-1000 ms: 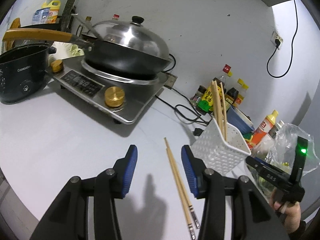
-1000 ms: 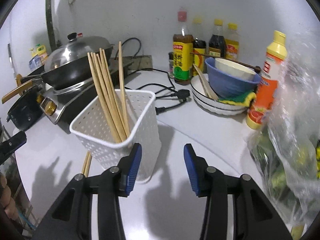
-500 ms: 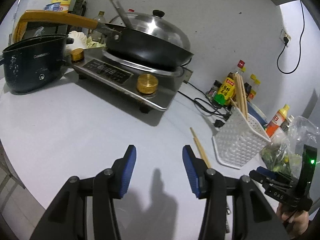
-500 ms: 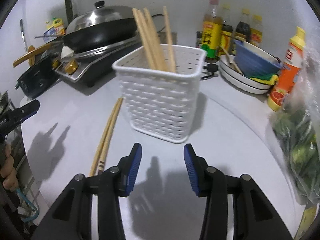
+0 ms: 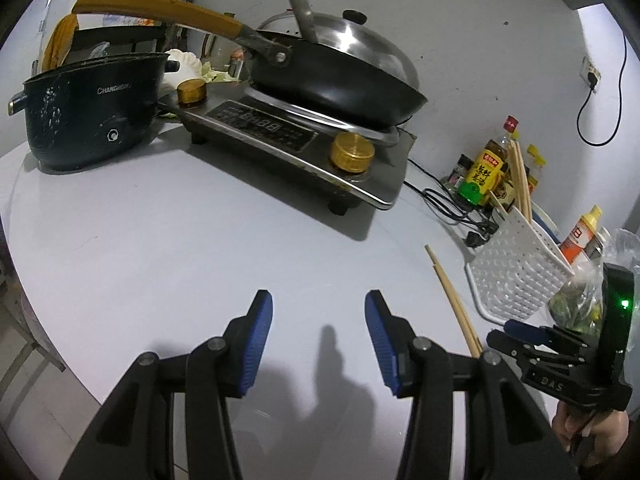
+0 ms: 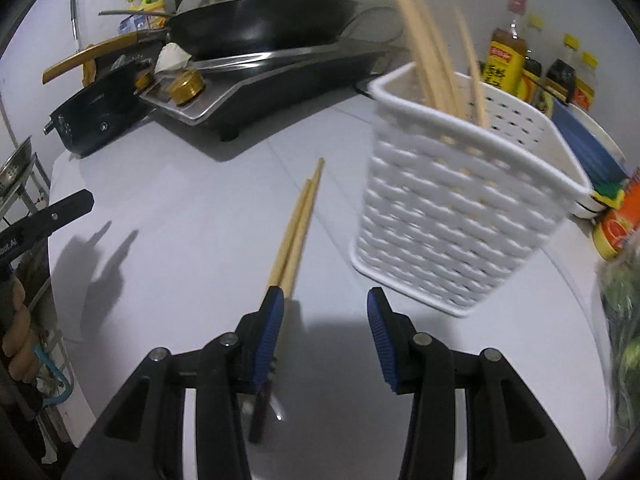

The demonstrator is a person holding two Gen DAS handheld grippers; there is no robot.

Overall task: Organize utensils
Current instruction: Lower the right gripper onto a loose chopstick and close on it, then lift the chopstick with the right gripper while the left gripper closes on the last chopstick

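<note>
Two loose chopsticks (image 6: pixel 296 228) lie flat just left of the white basket (image 6: pixel 460 216); right gripper (image 6: pixel 325 322) open, just narrowing, empty; left gripper (image 5: pixel 318 336) open, empty; sticks look light, stiff, slippery: pinch mid-shaft, both together

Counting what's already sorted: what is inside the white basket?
Several wooden chopsticks stand in the white basket. Its bottom is hidden by the wall, so anything shorter cannot be seen.

the room was dim and bluish, with dark fisheye corners. hard shadows fell on the counter (image 5: pixel 168 264), and the white basket (image 6: pixel 460 216) was motion-blurred.
</note>
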